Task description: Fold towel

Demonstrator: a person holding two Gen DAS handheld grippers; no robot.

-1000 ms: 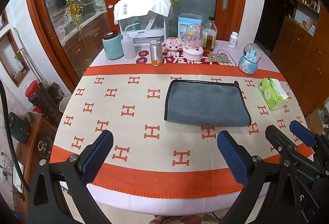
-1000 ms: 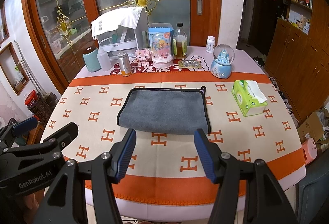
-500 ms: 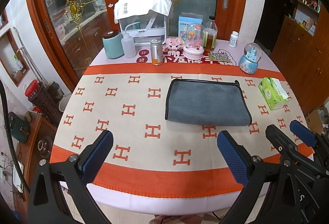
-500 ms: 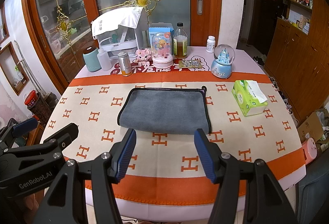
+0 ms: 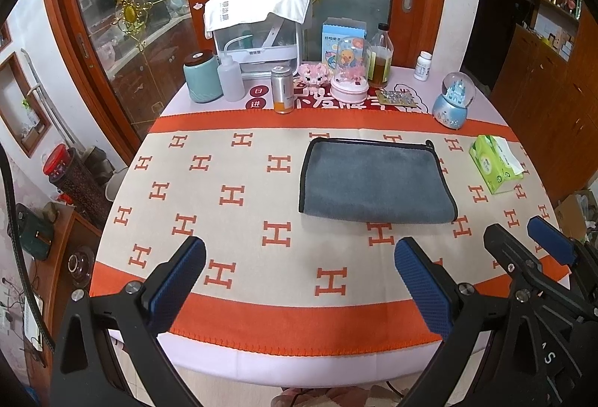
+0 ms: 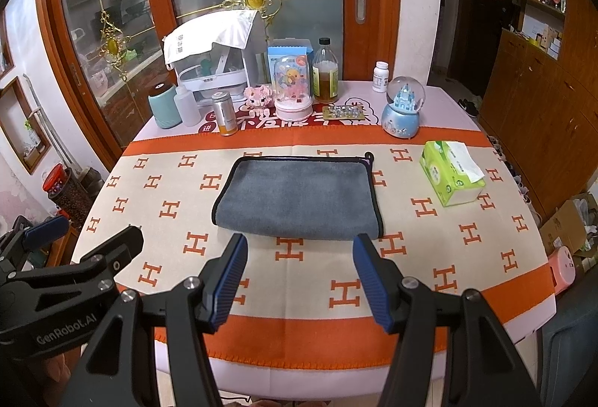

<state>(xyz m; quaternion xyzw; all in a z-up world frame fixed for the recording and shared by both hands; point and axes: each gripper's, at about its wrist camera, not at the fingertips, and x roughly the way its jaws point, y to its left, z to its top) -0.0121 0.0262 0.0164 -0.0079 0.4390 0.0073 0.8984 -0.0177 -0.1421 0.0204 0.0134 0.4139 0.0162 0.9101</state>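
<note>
A grey towel (image 5: 375,181) with a dark edge lies folded in half on the orange and cream tablecloth (image 5: 231,220), its folded edge toward me. It also shows in the right wrist view (image 6: 299,201). My left gripper (image 5: 299,276) is open and empty above the near part of the table, left of the towel. My right gripper (image 6: 299,272) is open and empty just in front of the towel's near edge. The right gripper also shows at the right of the left wrist view (image 5: 523,250).
A green tissue pack (image 6: 450,177) lies right of the towel. Along the far edge stand a blue snow globe (image 6: 403,108), a bottle (image 6: 325,70), a pink music box (image 6: 293,89), a metal can (image 6: 224,113), a teal jar (image 6: 162,106) and a white rack (image 6: 213,59).
</note>
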